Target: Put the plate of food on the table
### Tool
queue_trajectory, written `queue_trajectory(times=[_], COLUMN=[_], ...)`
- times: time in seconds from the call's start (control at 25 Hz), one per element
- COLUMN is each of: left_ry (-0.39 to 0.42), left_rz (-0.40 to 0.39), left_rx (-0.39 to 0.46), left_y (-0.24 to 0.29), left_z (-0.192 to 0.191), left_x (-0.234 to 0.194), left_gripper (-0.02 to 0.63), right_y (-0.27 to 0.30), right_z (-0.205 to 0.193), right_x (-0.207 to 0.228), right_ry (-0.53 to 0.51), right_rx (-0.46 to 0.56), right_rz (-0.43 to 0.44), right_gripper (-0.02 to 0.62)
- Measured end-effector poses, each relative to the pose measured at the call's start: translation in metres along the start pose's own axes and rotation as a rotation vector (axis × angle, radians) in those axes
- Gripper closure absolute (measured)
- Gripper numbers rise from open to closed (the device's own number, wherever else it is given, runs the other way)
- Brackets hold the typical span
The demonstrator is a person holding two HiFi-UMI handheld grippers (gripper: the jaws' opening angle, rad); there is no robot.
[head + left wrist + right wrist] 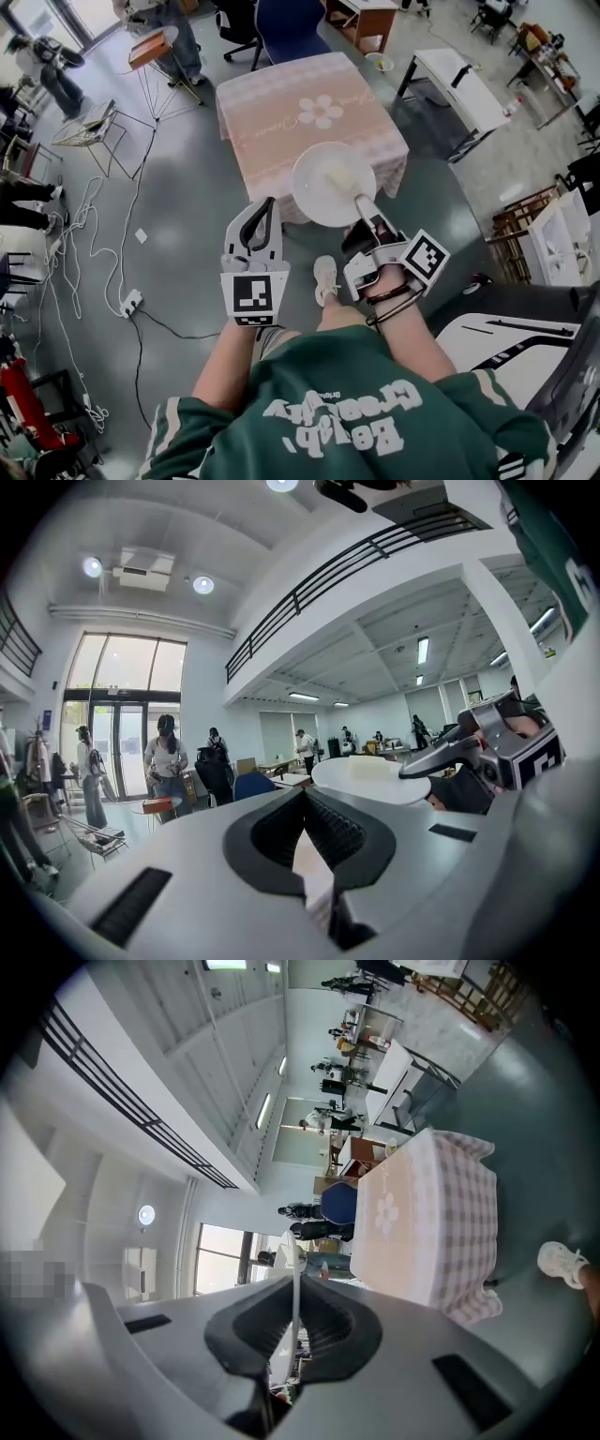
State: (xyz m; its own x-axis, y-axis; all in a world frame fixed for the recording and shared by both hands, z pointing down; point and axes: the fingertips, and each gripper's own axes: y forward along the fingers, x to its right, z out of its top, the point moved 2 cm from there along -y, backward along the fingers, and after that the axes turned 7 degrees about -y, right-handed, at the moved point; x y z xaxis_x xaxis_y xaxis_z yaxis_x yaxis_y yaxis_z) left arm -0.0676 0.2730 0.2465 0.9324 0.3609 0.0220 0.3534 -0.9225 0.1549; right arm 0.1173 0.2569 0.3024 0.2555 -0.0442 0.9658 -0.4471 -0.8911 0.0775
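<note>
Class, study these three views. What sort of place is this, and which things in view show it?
Probably a big open-plan office or lab hall: a railed upper balcony, white desks and an office chair, and cables trailing over the grey floor. Only the cloth-covered table suggests dining.

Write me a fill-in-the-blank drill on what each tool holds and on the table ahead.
1. The right tool is shut on the rim of the ____.
2. The left tool holds ____.
3. The cloth on the table bears a printed ____.

Missing words: plate; nothing; flower.
</note>
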Motion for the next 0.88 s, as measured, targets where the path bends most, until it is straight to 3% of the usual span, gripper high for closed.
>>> queue_trajectory(times=[0.2,0.88], left_ry=[-0.047,-0.054], left_rz=[0.019,0.069], left_rx=[-0.01,-0.048], left_y=[0.049,0.171], left_z=[0.004,0.004], left_x=[-0.008,-0.03], left_gripper=[0.597,0.597], right_y=[0.039,0.15], right_z=[0.022,0.089], right_x=[0.008,0.033], right_ry=[0.006,0.043], right_rx=[-0.032,-0.099], right_rz=[-0.003,0.0], right_gripper=[0.571,0.571])
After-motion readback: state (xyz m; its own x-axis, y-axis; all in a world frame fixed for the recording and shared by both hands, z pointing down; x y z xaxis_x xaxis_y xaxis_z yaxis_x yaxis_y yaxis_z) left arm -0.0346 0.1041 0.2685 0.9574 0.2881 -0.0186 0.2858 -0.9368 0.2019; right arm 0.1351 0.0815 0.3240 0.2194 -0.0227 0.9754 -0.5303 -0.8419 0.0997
